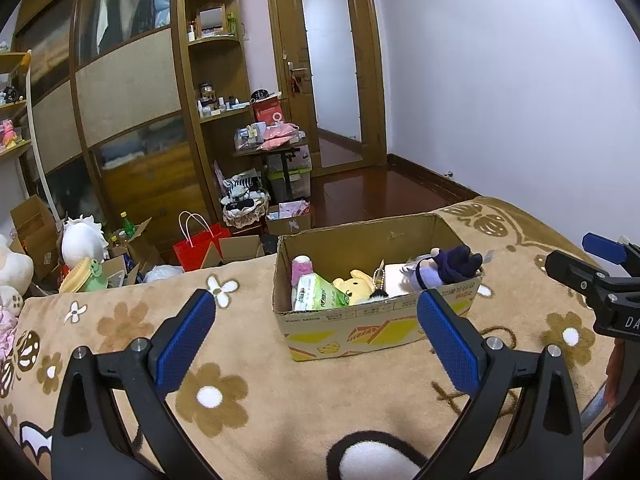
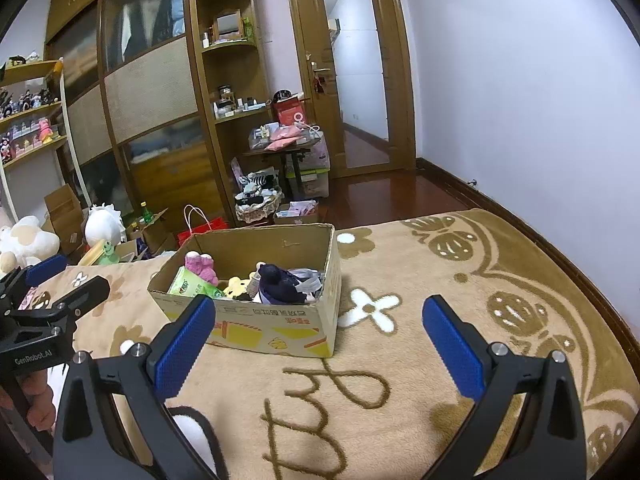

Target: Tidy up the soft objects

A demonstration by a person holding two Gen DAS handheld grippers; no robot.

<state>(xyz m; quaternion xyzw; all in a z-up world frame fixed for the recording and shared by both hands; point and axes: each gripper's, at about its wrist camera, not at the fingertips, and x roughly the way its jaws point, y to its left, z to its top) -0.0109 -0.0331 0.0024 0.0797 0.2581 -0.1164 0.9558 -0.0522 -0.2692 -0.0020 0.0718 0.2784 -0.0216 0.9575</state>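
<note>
A cardboard box (image 1: 360, 330) (image 2: 280, 332) stands on a beige flowered blanket (image 1: 248, 400) (image 2: 400, 380) on the bed. Inside it lie a pink plush (image 1: 302, 268) (image 2: 202, 266), a green tissue pack (image 1: 318, 294) (image 2: 190, 284), a yellow bear plush (image 1: 358, 282) (image 2: 236, 286) and a dark purple doll (image 1: 448, 266) (image 2: 280, 284). My left gripper (image 1: 316, 340) hangs open just short of the box, nothing between its blue pads. My right gripper (image 2: 318, 344) is open too, in front of the box's right corner. Each gripper shows at the other view's edge (image 1: 588, 256) (image 2: 56, 276).
Beyond the bed's far edge the floor is cluttered: a red paper bag (image 1: 198, 246), open cartons, white plush toys (image 1: 82, 240) (image 2: 102, 224) and a basket (image 1: 246, 210). A wooden wardrobe (image 1: 128, 92) and a door (image 1: 332, 68) stand behind. A black-and-white plush (image 1: 372, 460) lies near my fingers.
</note>
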